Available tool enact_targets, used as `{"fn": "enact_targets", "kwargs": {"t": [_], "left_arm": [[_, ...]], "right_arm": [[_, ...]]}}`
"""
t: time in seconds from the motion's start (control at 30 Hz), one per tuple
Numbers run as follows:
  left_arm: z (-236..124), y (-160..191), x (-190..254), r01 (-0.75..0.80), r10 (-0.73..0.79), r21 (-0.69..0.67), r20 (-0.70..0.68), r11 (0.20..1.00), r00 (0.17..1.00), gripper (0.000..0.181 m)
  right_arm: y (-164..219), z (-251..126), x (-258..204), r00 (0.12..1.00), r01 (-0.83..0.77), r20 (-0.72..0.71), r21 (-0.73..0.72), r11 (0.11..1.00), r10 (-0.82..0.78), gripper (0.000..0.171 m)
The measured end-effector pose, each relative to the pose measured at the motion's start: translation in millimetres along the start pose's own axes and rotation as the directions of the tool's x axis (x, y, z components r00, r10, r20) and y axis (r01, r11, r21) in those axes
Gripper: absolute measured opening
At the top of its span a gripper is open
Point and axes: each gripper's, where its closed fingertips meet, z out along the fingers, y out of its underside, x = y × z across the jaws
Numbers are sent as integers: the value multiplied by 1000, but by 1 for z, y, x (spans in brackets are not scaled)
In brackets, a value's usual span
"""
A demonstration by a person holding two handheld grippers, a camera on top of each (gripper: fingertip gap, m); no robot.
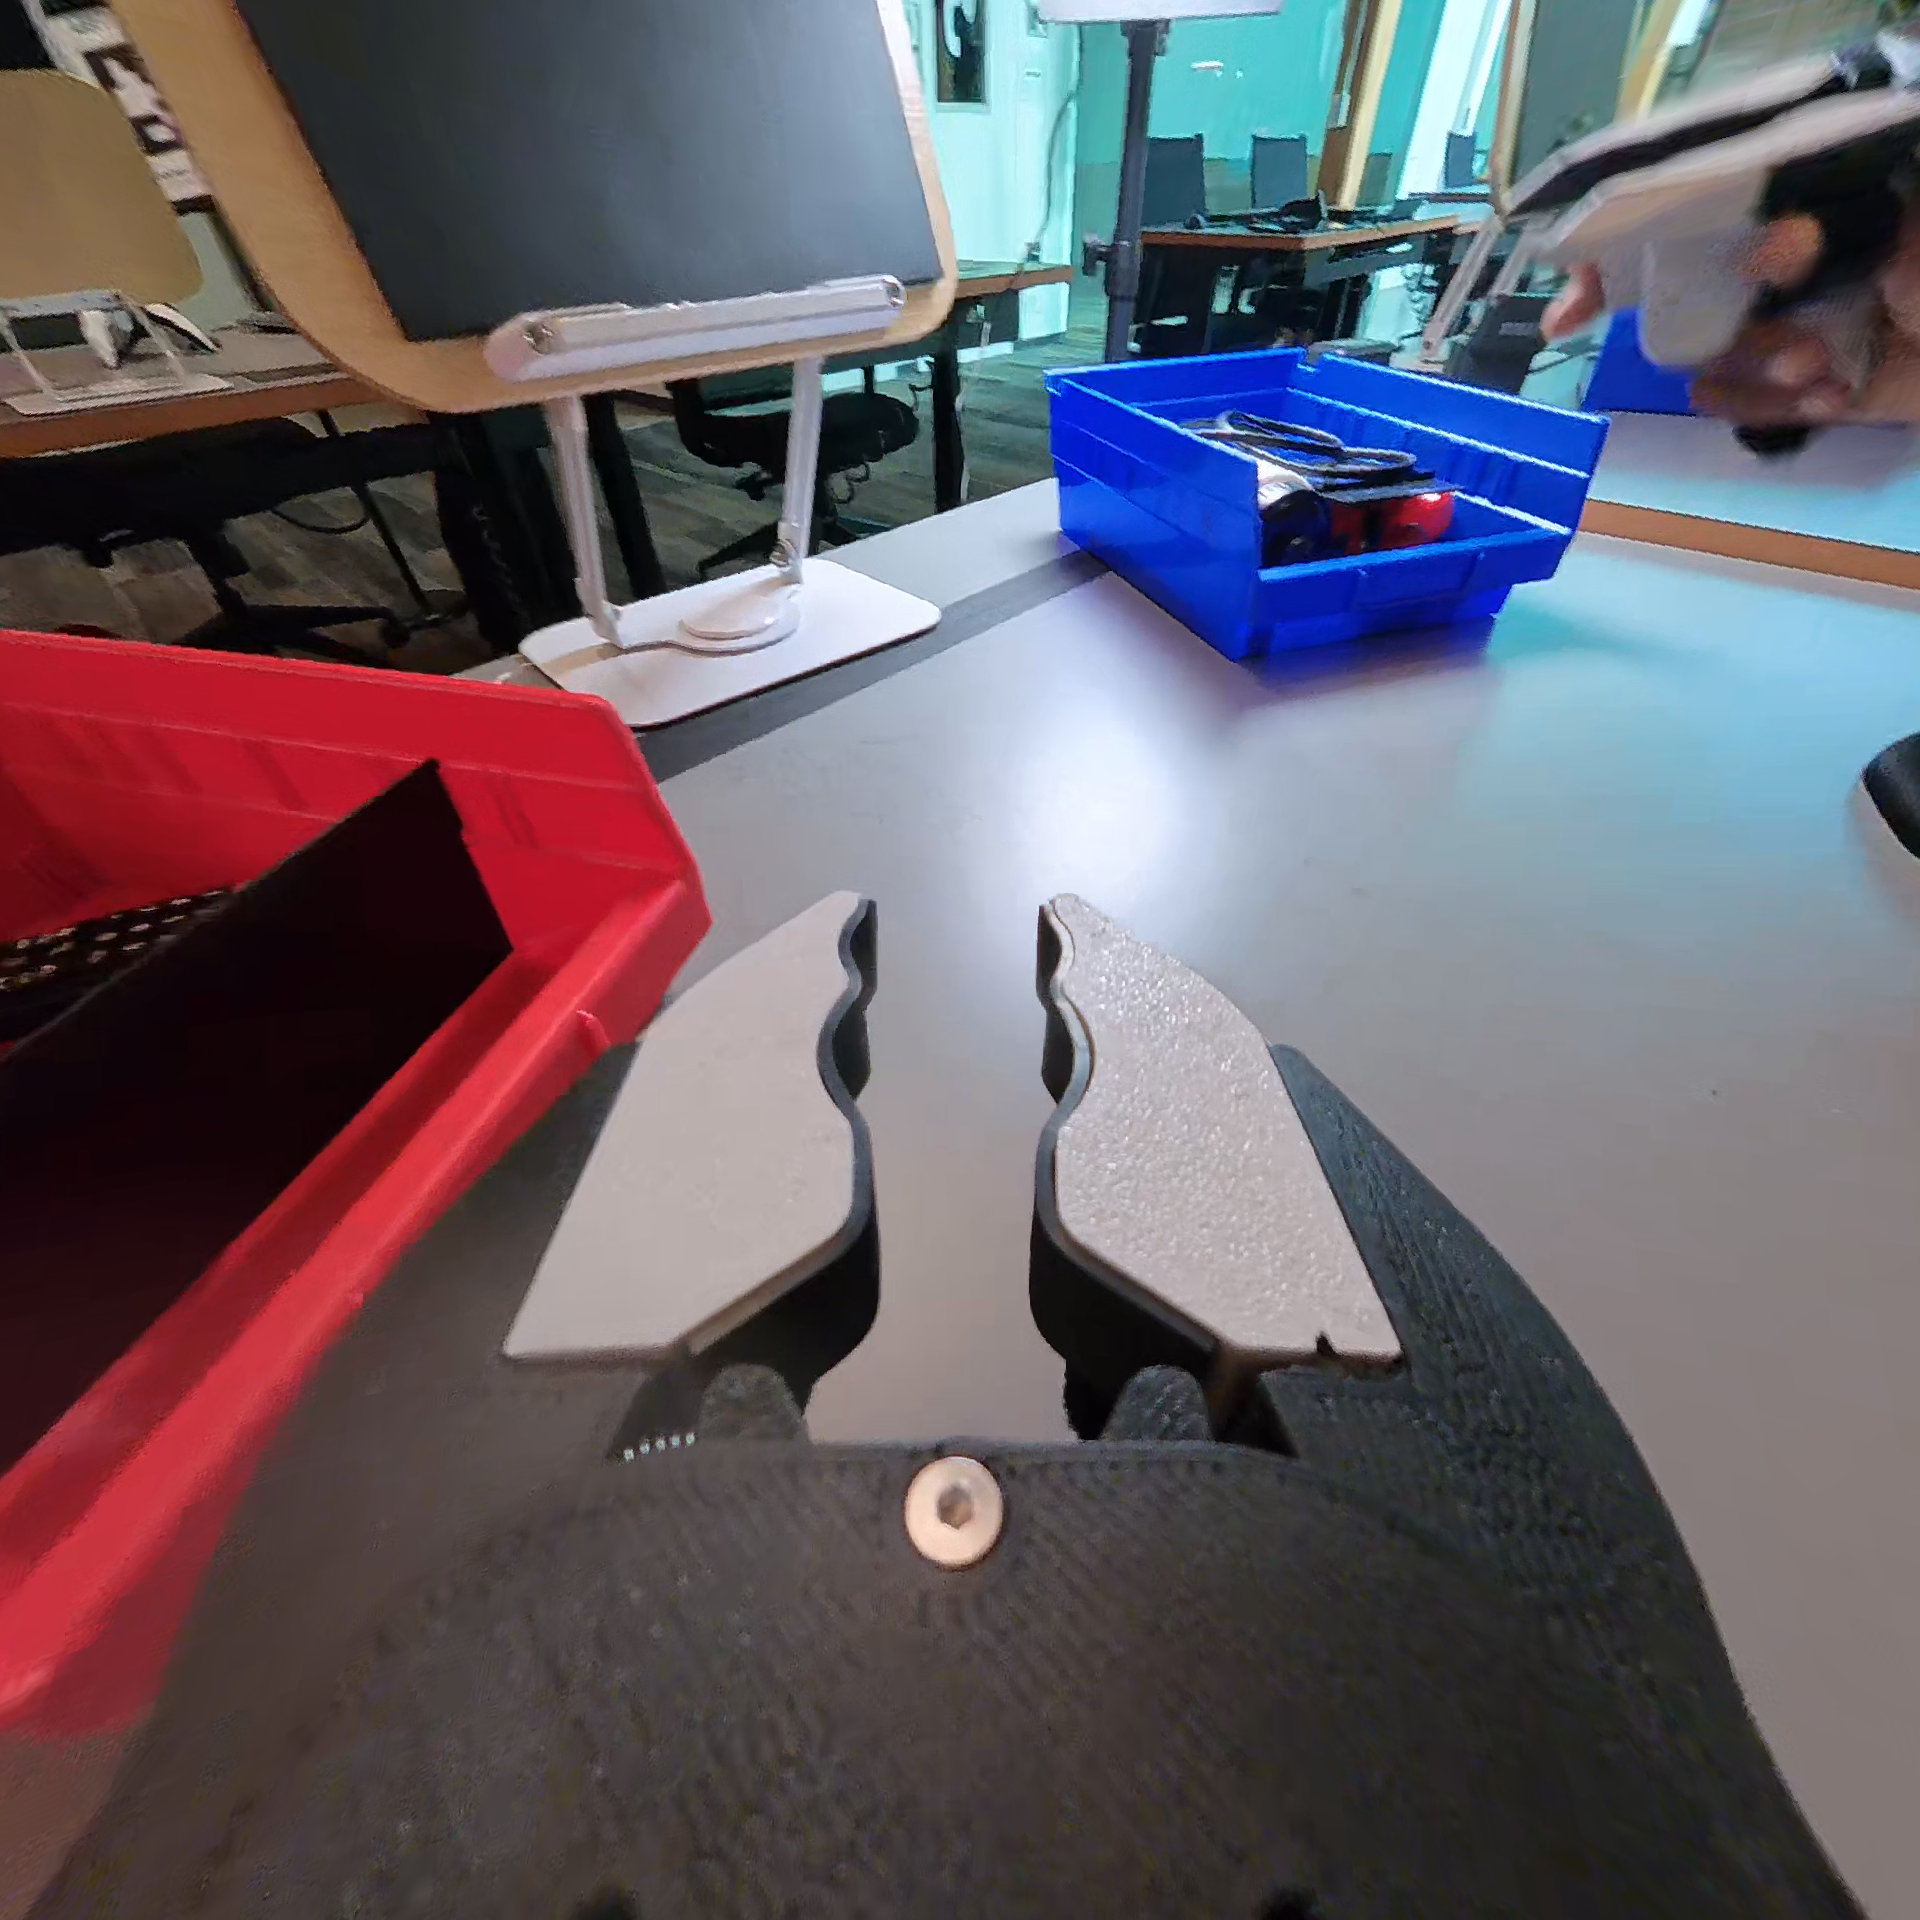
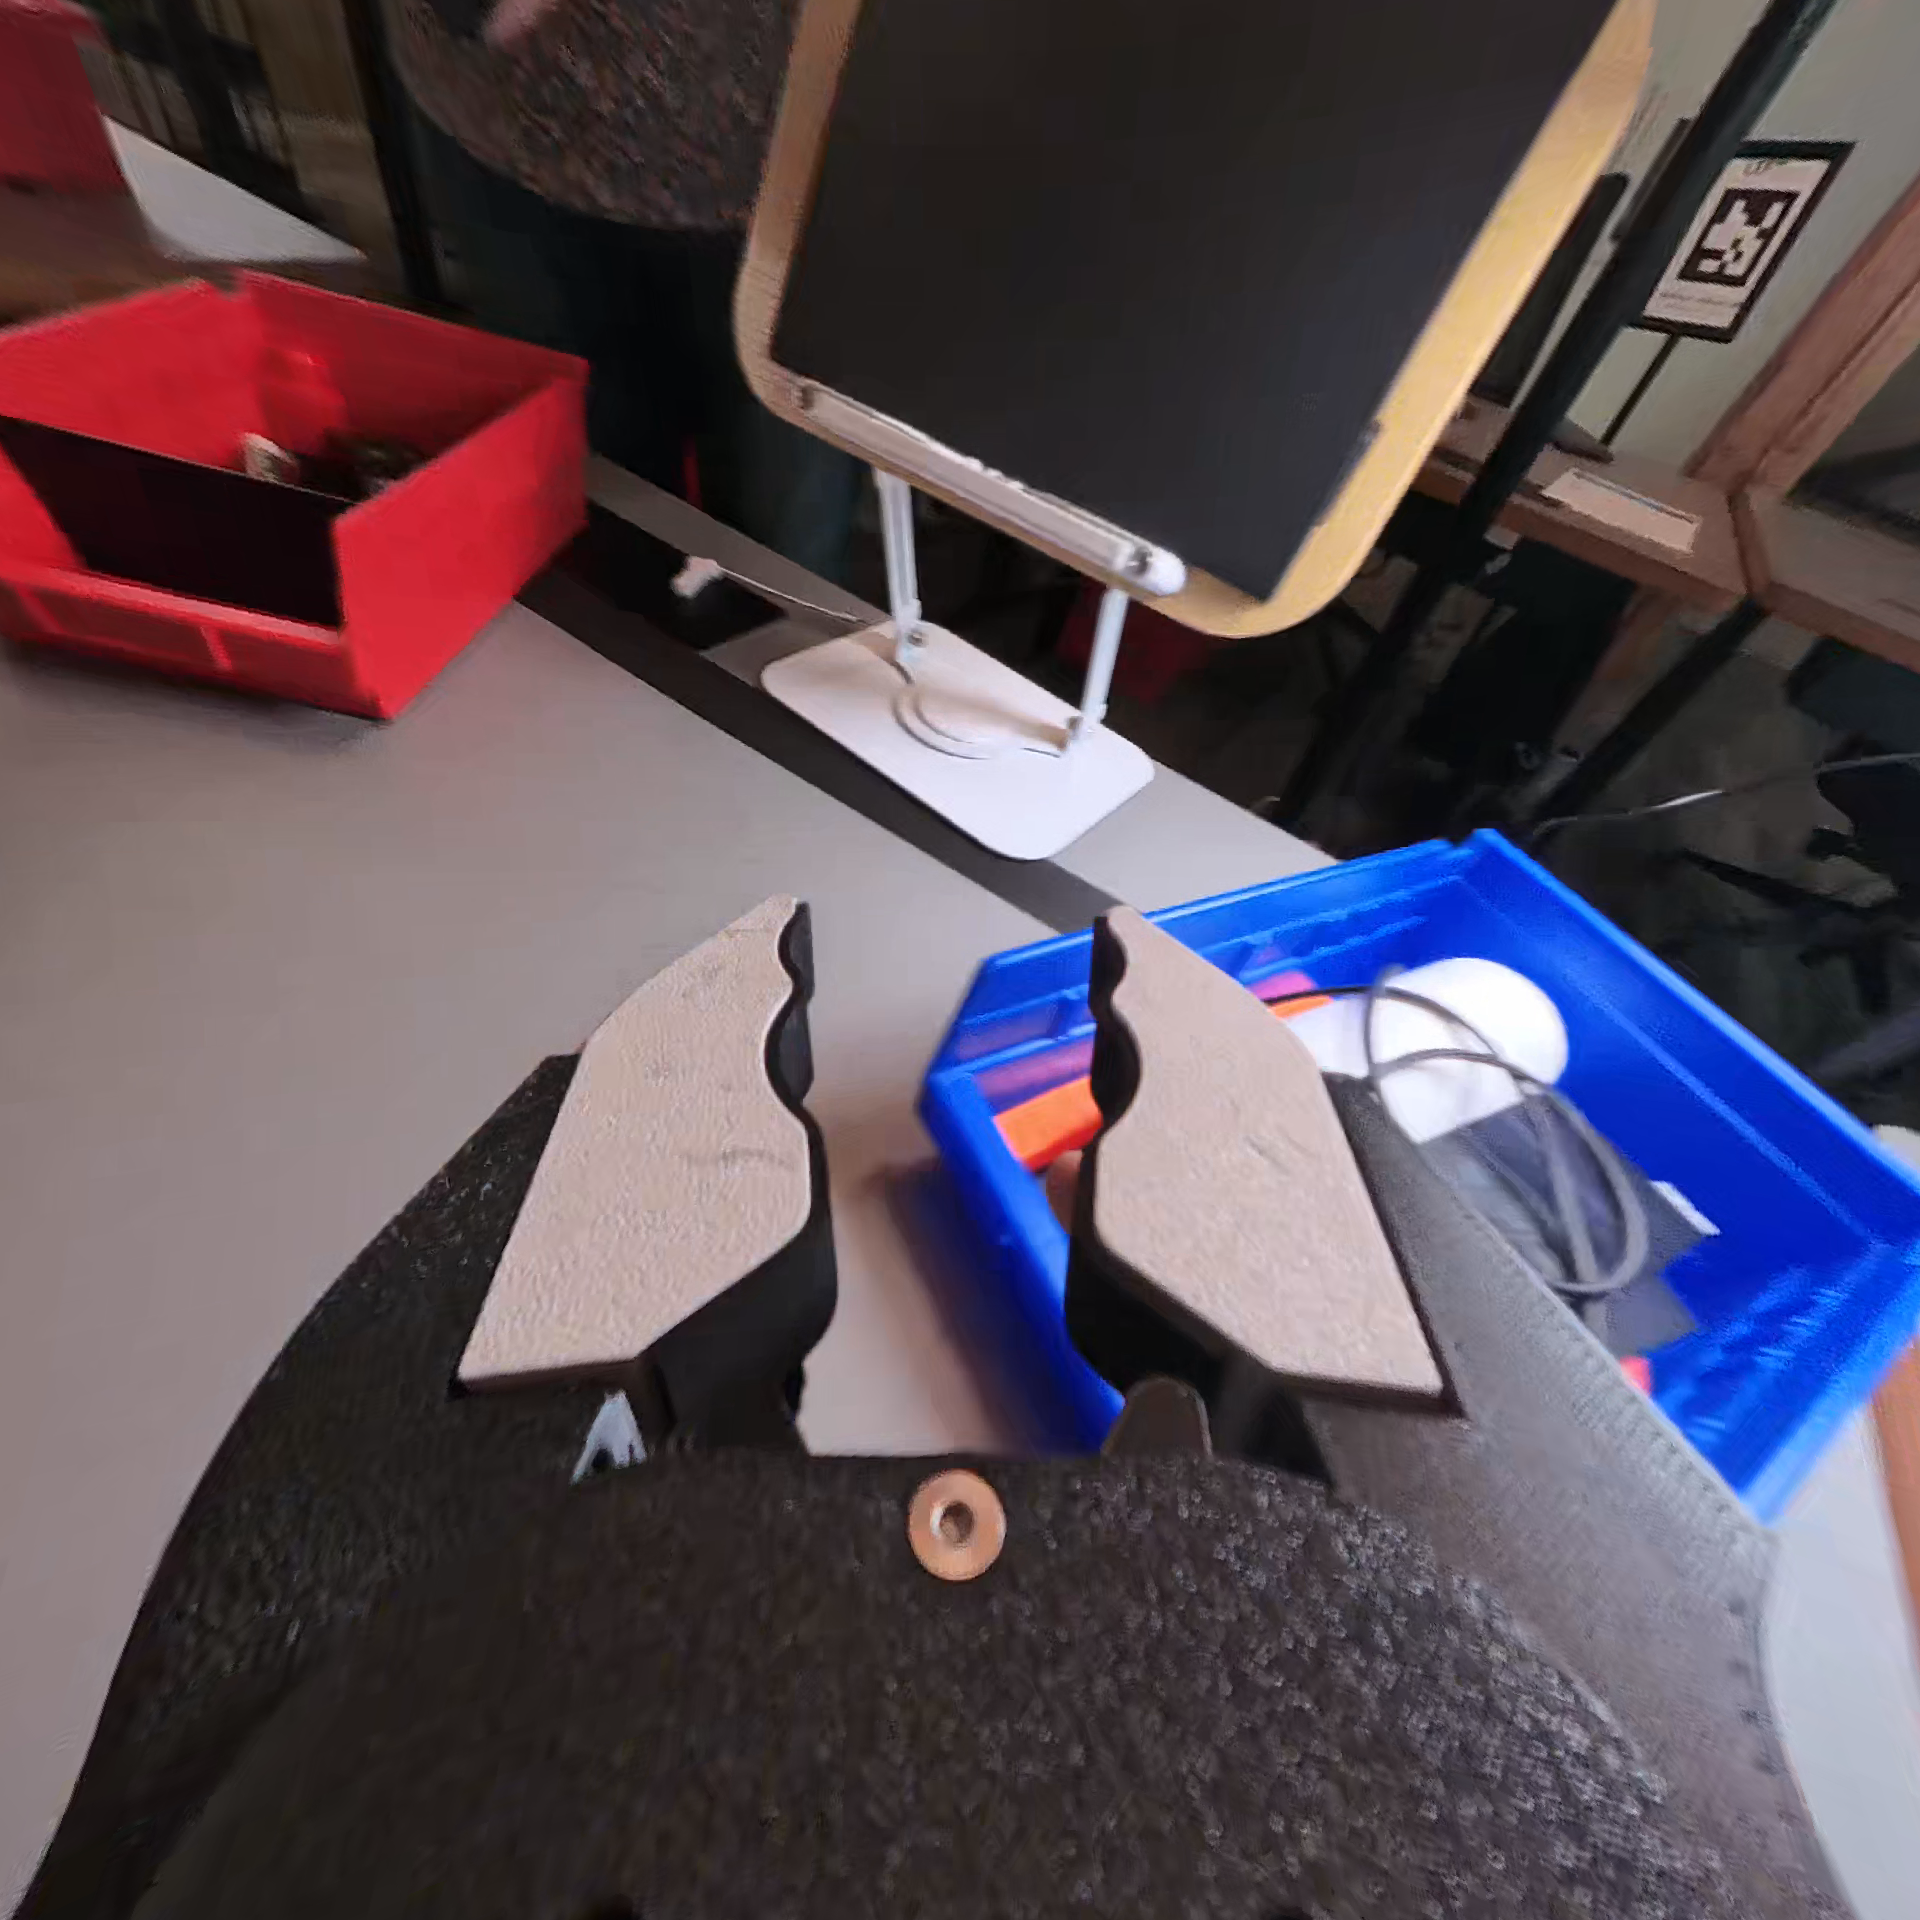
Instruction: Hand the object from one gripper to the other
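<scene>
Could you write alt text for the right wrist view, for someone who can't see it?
An open, empty two-finger gripper hangs over a grey table, pointing at the near edge of a blue bin of mixed items. Beyond stand a dark tablet on a white stand and a red bin.

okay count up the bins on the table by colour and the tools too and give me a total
Red bin: 1
Blue bin: 1
Left tool, open and empty: 1
Right tool, open and empty: 1
Total: 4
</scene>
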Motion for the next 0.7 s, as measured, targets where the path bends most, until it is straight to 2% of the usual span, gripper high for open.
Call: {"fn": "enact_targets", "kwargs": {"t": [0.1, 0.23, 0.3, 0.43, 0.5, 0.6, 0.7], "left_arm": [[-9, -10, -16, 0, -1, 19, 66, 1000, 998, 31], [-31, -28, -55, -27, 26, 6, 192, 1000, 981, 30], [-39, -37, -80, -42, 54, -57, 220, 997, 974, 29], [-35, -53, -138, -112, 170, -276, 199, 955, 965, 28], [-24, -48, -171, -162, 248, -425, 157, 891, 956, 28], [-5, -27, -221, -302, 437, -623, 71, 722, 897, 30], [18, -1, -254, -386, 533, -730, -35, 564, 845, 32]], "right_arm": [[15, 4, -48, 997, -59, 57, 65, 996, 56, 50], [44, 18, -78, 998, -3, 62, 110, 994, -3, 47], [51, 23, -89, 996, 17, 88, 114, 993, -27, 45], [51, 26, -98, 992, 54, 108, 136, 989, -69, 42], [55, 27, -100, 991, 46, 117, 141, 989, -63, 40], [66, 28, -102, 990, 36, 130, 126, 991, -52, 40], [72, 27, -99, 990, 74, 114, 125, 989, -88, 39]]}}
